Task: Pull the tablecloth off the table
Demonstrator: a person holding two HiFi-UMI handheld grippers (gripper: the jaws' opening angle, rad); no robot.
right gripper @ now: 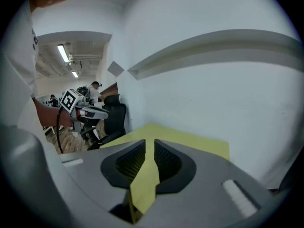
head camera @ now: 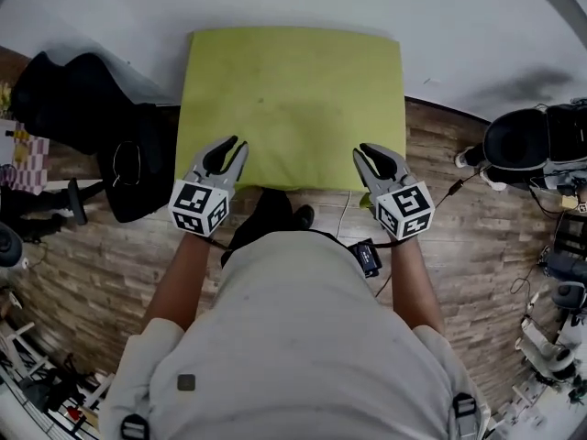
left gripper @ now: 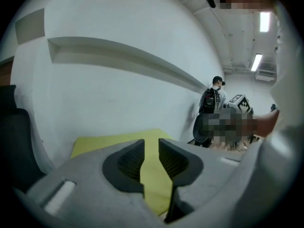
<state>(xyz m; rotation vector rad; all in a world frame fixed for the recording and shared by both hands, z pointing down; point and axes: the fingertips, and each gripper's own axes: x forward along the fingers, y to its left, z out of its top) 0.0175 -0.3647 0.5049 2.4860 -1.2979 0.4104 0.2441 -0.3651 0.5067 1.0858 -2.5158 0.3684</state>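
Observation:
A yellow-green tablecloth (head camera: 293, 99) lies flat over a small table against the white wall. My left gripper (head camera: 229, 145) is at the cloth's near left edge and my right gripper (head camera: 367, 152) at its near right edge. In the left gripper view the jaws (left gripper: 151, 148) stand slightly apart, and the cloth (left gripper: 109, 144) shows in the narrow gap between the pads. The right gripper view shows the jaws (right gripper: 149, 148) a little apart too, with a fold of the cloth's edge (right gripper: 142, 189) running through the gap. Neither pair of pads visibly presses on the fabric.
A black office chair (head camera: 73, 99) with a dark bag (head camera: 138, 168) stands left of the table. Another black chair (head camera: 518, 140) and equipment stand at the right. A cable and small black box (head camera: 367, 257) lie on the wood floor. Another person (left gripper: 211, 101) stands far off.

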